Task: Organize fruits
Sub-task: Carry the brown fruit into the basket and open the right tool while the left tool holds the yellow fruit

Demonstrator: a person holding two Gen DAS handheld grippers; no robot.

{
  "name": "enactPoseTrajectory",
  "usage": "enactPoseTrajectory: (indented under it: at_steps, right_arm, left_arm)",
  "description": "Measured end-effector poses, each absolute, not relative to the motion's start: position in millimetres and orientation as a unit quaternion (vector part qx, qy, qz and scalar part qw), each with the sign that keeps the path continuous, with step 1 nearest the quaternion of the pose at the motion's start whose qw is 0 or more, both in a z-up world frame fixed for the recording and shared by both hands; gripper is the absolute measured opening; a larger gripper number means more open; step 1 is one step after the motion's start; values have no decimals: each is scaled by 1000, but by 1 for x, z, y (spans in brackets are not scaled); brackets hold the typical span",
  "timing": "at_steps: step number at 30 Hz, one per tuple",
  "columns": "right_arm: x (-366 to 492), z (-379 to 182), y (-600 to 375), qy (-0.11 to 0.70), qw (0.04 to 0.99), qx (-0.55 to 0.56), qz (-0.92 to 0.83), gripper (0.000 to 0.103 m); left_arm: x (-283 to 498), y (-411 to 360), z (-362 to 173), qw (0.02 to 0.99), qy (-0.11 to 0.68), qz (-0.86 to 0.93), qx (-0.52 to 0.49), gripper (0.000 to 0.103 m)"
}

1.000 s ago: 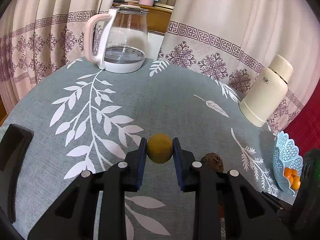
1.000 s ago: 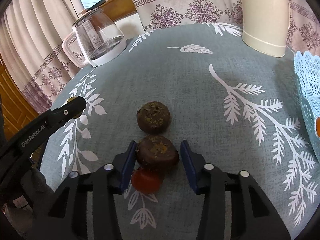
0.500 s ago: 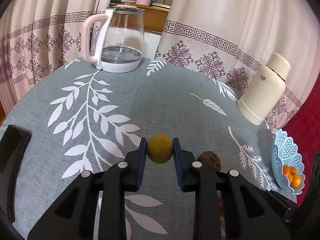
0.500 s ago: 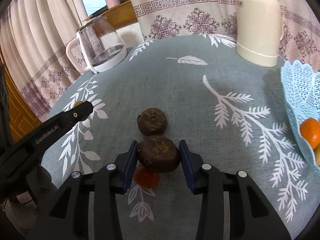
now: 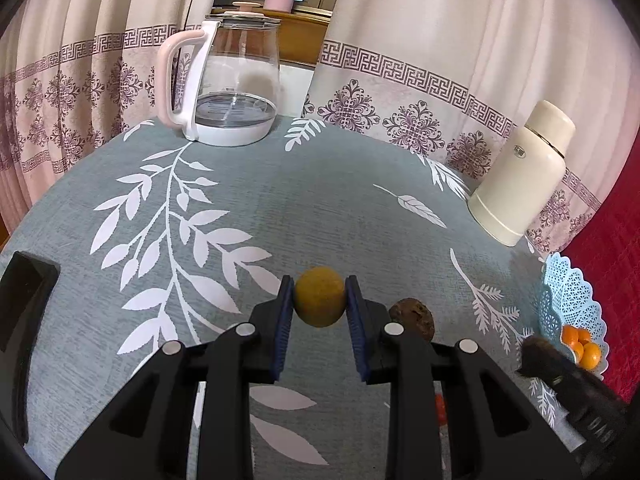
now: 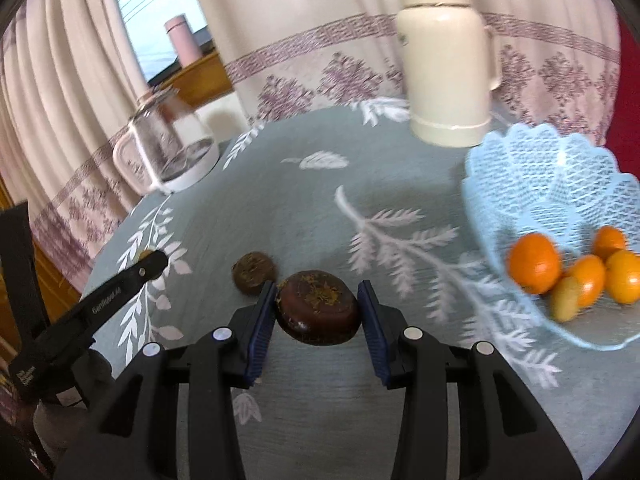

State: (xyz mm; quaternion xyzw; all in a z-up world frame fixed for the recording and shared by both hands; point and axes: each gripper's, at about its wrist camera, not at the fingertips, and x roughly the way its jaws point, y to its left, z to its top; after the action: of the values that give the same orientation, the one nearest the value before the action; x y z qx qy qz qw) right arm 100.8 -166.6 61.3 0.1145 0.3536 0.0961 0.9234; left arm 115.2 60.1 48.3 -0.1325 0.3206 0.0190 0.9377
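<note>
My left gripper (image 5: pixel 320 290) is shut on a small yellow-green round fruit (image 5: pixel 320 304) and holds it just above the grey leaf-print tablecloth (image 5: pixel 320 208). My right gripper (image 6: pixel 317 296) is shut on a dark brown, flattened round fruit (image 6: pixel 320 316), lifted off the cloth. A second brown fruit (image 6: pixel 254 272) lies on the table to its left, also seen beside the left gripper's right finger (image 5: pixel 412 316). To the right stands a light blue lace-pattern basket (image 6: pixel 520 160) holding several orange fruits (image 6: pixel 534 264). A sliver of a red fruit (image 5: pixel 440 414) shows behind the left gripper.
A glass kettle with a pink handle (image 5: pixel 232 88) stands at the table's far left. A cream thermos (image 5: pixel 520 184) stands at the far right, next to the basket. Patterned curtains hang close behind the round table's far edge. A black object (image 5: pixel 24 300) sits at the left edge.
My right gripper has lifted the brown fruit off the table and swung right, so the basket now fills the right of its view. The left gripper keeps still with its fruit.
</note>
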Motion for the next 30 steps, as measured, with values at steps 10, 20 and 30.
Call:
enactPoseTrajectory:
  at_steps: [10, 20, 30]
  right_arm:
    - [77, 82, -228, 316, 937, 142, 33, 42]
    - [53, 88, -298, 292, 941, 161, -56, 42]
    - [59, 73, -316, 304, 935, 165, -82, 42]
  left_arm:
    - [115, 58, 48, 938, 321, 17, -129, 27]
    - [114, 53, 47, 938, 322, 15, -123, 27]
    - [114, 51, 46, 938, 325, 15, -118, 27]
